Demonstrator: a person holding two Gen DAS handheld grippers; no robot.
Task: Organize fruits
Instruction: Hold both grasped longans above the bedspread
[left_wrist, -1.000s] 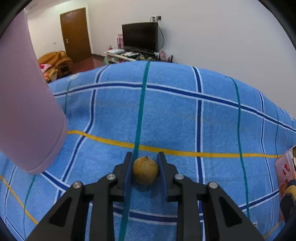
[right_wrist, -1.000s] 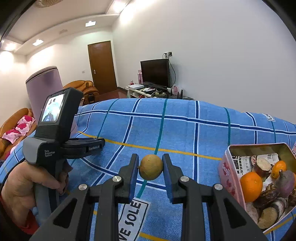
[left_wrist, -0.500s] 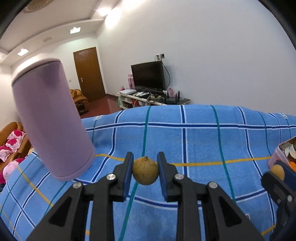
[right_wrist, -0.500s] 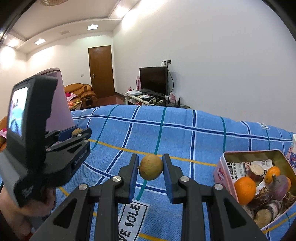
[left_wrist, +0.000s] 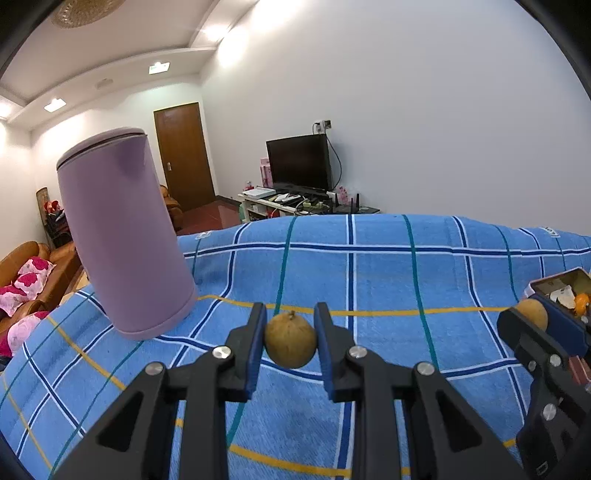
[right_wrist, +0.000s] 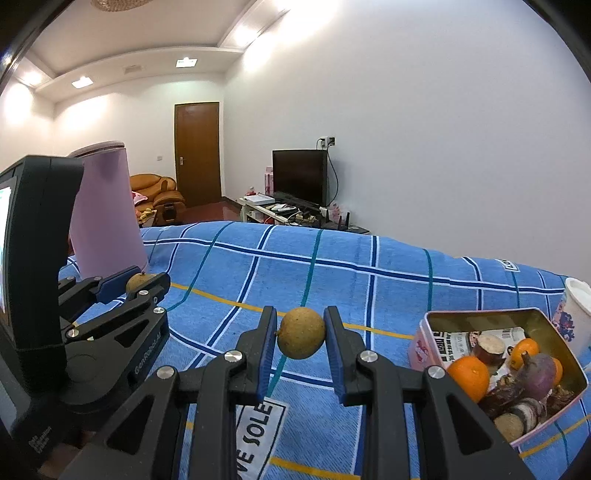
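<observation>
Left gripper (left_wrist: 290, 341) is level above the blue plaid cloth (left_wrist: 388, 280), fingers pointing forward, clamped on a small round brown fruit (left_wrist: 290, 344) held clear of the cloth. Right gripper (right_wrist: 301, 338) has the same pose and grips a second brown fruit (right_wrist: 301, 333), also off the surface. In the right wrist view, the left gripper sits at 9 o'clock, angled toward 2 o'clock, with its fruit pinched at the tips. In the left wrist view, the right gripper enters at 3 o'clock. The purple cylinder (left_wrist: 122, 240) stands at 10 o'clock on the cloth. Only the right wrist view shows the pink tin (right_wrist: 421, 341) at 4 o'clock in full, with oranges (right_wrist: 468, 376) and dark roots inside, and a white cup (right_wrist: 574, 314) just behind it. Farther back: TV (right_wrist: 300, 176), door (right_wrist: 197, 153).
</observation>
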